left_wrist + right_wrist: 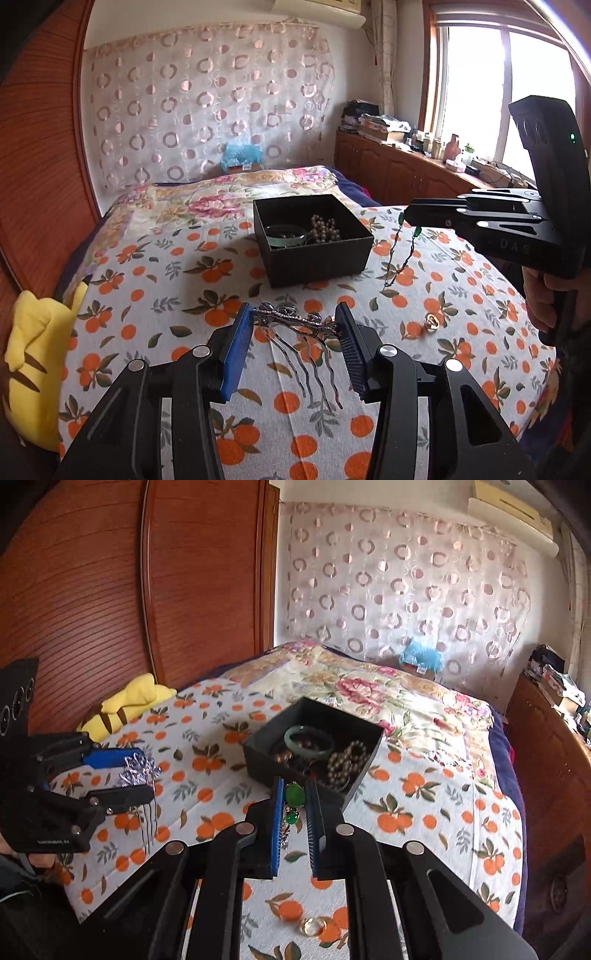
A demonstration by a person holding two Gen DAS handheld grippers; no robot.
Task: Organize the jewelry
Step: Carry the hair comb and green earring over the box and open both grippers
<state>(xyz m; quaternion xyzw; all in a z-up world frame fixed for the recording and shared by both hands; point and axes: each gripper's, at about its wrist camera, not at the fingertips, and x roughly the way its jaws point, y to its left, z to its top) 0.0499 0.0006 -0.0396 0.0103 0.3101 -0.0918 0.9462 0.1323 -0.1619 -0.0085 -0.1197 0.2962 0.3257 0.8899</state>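
Dangling from the right gripper's (295, 805) pinching jaws, a green-stoned necklace (294, 794) is hanging at three o'clock of the black box (314, 258) holding a jade bangle (309, 741) and pearls (345, 762), while the left gripper's (295, 321) jaws are clamping a silver hair comb (295, 317).

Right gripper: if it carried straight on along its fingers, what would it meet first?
Most likely the near wall of the black box, just beyond the right gripper shut on the green necklace; depth is uncertain.

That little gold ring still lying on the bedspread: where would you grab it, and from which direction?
Grip the gold ring across its band, coming straight down from above. It appears to lie nearly flat on the orange-print bedspread, so little stands up for a sideways approach to catch. The soft cloth should let the pads sink in beside the band. It lies apart from the black box, so nothing crowds a downward approach.
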